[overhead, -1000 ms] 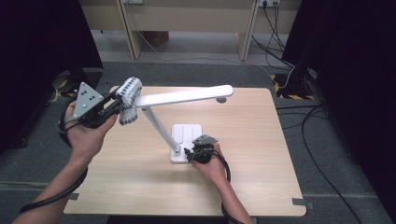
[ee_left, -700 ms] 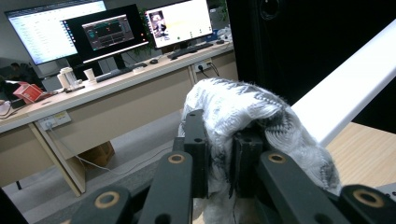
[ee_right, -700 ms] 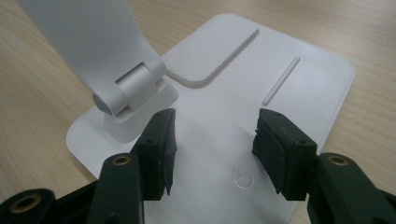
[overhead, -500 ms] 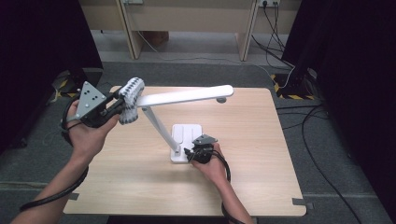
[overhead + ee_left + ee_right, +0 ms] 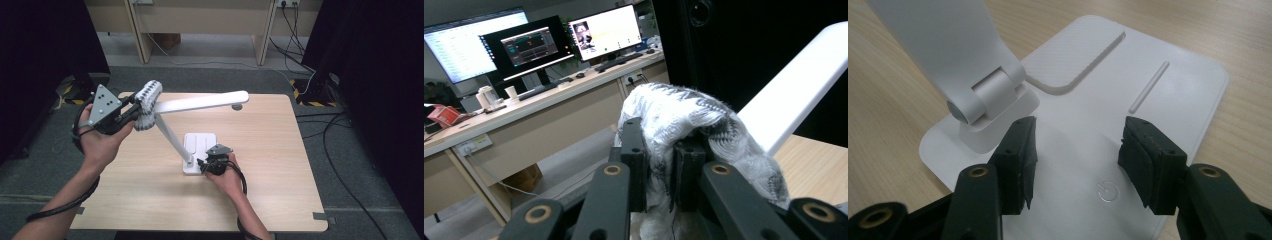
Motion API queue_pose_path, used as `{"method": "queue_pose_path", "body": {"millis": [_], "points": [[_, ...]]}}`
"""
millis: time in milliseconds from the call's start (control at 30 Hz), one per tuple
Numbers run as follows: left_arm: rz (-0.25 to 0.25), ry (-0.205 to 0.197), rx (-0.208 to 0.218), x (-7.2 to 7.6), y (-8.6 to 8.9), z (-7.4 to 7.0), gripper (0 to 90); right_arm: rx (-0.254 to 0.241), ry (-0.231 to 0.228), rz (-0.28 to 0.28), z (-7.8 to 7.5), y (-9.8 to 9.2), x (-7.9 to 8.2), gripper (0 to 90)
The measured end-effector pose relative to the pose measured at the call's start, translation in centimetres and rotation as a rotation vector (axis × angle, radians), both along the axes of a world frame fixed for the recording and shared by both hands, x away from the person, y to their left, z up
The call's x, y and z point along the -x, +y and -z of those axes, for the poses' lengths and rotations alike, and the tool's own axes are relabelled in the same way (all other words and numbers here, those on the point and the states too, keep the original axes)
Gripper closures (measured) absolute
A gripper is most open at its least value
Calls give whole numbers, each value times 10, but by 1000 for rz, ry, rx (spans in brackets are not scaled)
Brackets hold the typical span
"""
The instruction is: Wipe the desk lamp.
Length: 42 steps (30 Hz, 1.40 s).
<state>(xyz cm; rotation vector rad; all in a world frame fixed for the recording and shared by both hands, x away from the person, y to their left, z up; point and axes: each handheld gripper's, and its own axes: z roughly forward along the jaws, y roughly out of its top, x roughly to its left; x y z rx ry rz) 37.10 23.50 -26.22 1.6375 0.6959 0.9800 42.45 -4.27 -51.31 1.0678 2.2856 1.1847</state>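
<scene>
A white desk lamp stands on the wooden table (image 5: pixel 280 150) with its flat base (image 5: pixel 200 142) near the middle. Its long head (image 5: pixel 200 103) reaches right from the elbow. My left gripper (image 5: pixel 134 112) is shut on a white-and-grey knitted cloth (image 5: pixel 148 102), held against that elbow. In the left gripper view the cloth (image 5: pixel 694 120) bulges between and over the jaws of the left gripper (image 5: pixel 659 165). My right gripper (image 5: pixel 205 166) rests open on the base's near edge. The right gripper (image 5: pixel 1075 150) straddles bare base plate (image 5: pixel 1158 100) just above the power symbol (image 5: pixel 1105 191), beside the lower hinge (image 5: pixel 983 97).
Black curtains flank the table on both sides. Cables (image 5: pixel 320 75) run over the floor at the back right, under a wooden desk frame (image 5: pixel 200 20). A desk with monitors (image 5: pixel 534 45) stands far behind the cloth in the left gripper view.
</scene>
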Motion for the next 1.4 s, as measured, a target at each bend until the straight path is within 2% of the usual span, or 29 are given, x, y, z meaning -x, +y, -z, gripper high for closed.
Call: {"method": "queue_pose_path", "body": {"millis": [567,800,1033,1400], "points": [[13,5,-28,-3,-12,3,794,-4,0,-1,1,0,0,486],[17,10,-17,-5,-14,3,794,-1,-3,-4,0,0,0,490],[18,13,-26,-7,-17,3,795,-3,-5,-5,1,-1,0,494],[20,-13,-34,-3,-24,5,794,-5,-10,-6,1,-1,1,495]]}}
